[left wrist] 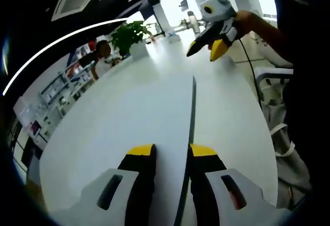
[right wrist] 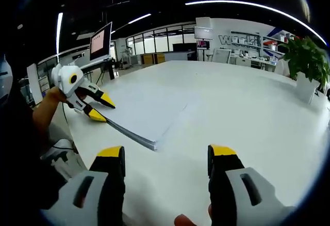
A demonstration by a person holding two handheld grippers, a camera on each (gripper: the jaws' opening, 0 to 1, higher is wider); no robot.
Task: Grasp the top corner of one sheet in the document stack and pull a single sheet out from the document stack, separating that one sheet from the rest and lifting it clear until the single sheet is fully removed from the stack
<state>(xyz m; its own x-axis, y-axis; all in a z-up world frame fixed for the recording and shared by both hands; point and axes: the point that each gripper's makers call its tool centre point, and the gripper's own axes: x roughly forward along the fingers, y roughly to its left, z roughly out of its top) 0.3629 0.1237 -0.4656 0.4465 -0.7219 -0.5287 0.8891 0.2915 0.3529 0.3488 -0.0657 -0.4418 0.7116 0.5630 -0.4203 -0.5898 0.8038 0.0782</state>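
**Left gripper at the stack's corner, no sheet out yet**

In the right gripper view, the left gripper (right wrist: 98, 107) sits far left of the right gripper's (right wrist: 167, 156) jaws, its yellow tips parted, the lower tip touching the near corner of the stack (right wrist: 149, 110). I cannot tell whether a sheet is between them. The stack lies flat on the table (right wrist: 247, 107), ahead of the right jaws, which stand wide apart, holding nothing. A plant (right wrist: 308, 61) stands far right.

In the left gripper view, the stack's edge (left wrist: 192, 117) runs up between the parted jaws. Judging by this, separating and lifting all remain.
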